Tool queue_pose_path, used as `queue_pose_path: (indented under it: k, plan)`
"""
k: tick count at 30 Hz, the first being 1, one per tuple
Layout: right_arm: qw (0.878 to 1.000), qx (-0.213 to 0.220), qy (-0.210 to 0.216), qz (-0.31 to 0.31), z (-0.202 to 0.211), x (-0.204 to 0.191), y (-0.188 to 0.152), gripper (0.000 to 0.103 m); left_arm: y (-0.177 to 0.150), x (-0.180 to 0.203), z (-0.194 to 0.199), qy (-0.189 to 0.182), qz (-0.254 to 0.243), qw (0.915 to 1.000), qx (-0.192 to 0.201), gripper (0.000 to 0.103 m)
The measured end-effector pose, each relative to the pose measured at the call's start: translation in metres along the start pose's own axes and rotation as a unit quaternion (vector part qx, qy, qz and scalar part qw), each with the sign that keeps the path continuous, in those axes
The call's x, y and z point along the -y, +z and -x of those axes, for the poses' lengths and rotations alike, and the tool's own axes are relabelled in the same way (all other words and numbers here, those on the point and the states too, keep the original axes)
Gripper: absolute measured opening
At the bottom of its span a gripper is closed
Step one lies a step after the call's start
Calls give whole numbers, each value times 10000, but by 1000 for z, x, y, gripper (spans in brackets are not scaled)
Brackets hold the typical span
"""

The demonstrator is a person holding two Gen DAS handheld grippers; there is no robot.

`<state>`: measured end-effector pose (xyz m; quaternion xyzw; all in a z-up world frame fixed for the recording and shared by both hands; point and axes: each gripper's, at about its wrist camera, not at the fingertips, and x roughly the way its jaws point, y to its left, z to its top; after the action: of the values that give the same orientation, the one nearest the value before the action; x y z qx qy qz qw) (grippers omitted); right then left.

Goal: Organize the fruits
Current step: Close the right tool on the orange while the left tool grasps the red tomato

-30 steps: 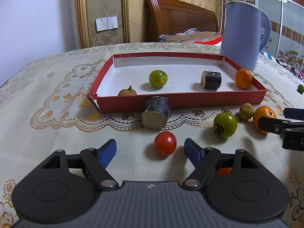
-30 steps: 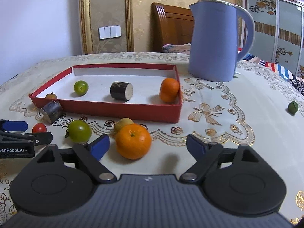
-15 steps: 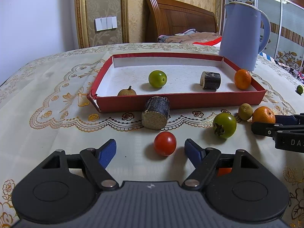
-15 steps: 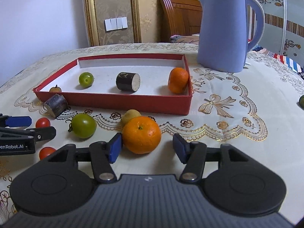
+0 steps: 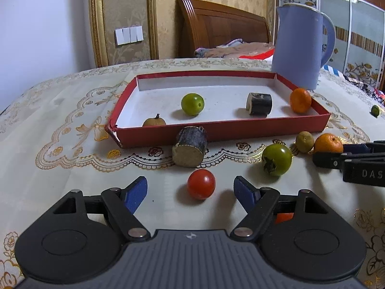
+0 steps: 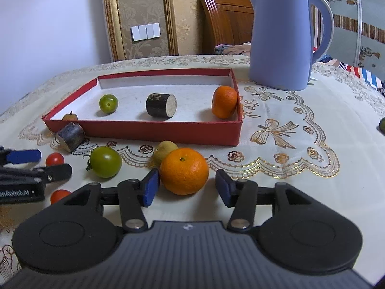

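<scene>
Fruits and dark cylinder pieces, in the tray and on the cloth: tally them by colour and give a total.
Oranges: 2
Green fruits: 3
Red tomatoes: 2
Tan fruits: 2
Dark cylinder pieces: 2
Total: 11

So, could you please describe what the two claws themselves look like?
Both the left claw and right claw have matte black linkage arms with silver pivot pins, round black discs, a ribbed grey housing and blue fingertip pads. White lettering marks their sides.
</scene>
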<state>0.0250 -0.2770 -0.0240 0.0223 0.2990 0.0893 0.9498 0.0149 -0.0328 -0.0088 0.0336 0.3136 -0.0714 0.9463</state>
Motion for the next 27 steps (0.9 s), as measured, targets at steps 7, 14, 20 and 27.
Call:
queue_pose_path:
  k: [7,14,20,27]
  plan:
    - [10000,27,37,10,-2,-1,3,43,0,-3,-1,-8,108,9999,-62,79]
    - [10000,33,42,-4,-3,-1,2,41,-1,-2,0,97,99,9999,-25,70]
    - [10000,60,26,-33,-2,0,2,41,-1,-3,2,100,101,9999,20,54]
    - [9999,84,12,-99,-1,2,2,41,-1,-2,4,6,36,10000,53,36]
